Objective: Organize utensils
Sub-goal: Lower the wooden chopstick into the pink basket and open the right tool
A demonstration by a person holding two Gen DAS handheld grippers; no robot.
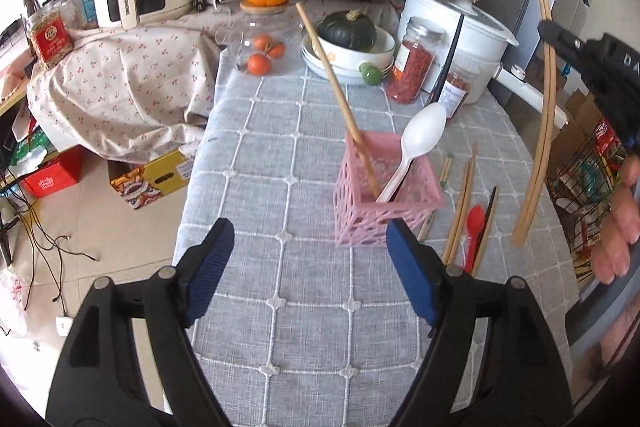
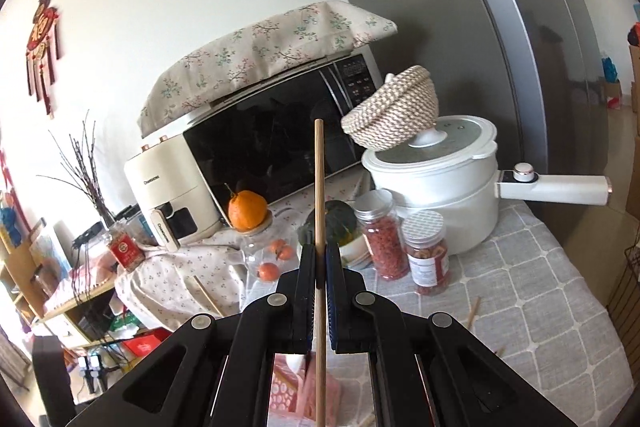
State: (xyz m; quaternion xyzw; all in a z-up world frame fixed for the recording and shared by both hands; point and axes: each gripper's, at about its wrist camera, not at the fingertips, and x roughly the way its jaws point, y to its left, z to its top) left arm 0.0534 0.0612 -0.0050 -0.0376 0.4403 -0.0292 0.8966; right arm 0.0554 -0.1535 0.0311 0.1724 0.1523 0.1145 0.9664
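Wooden chopstick [image 2: 319,211] stood upright, pinched in my right tongs [image 2: 319,259] above the pink holder [image 1: 384,187], lined up to drop in. That holder, mid-table, already held a white spoon [image 1: 420,143]. My left tongs [image 1: 310,267] hung spread and empty; loose utensils [image 1: 472,215] lay toward the table's right edge.

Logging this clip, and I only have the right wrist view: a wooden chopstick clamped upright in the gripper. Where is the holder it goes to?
Observer: The pink lattice plastic holder stands on the grey checked tablecloth, left of the held wooden chopstick.
Operator: Anything in it?
Observer: One wooden chopstick and a white plastic spoon, both leaning.
Operator: What's left on the table?
Observer: More chopsticks and a small red spoon lie right of the holder.
Operator: And the left gripper?
Observer: The left gripper is open and holds nothing.
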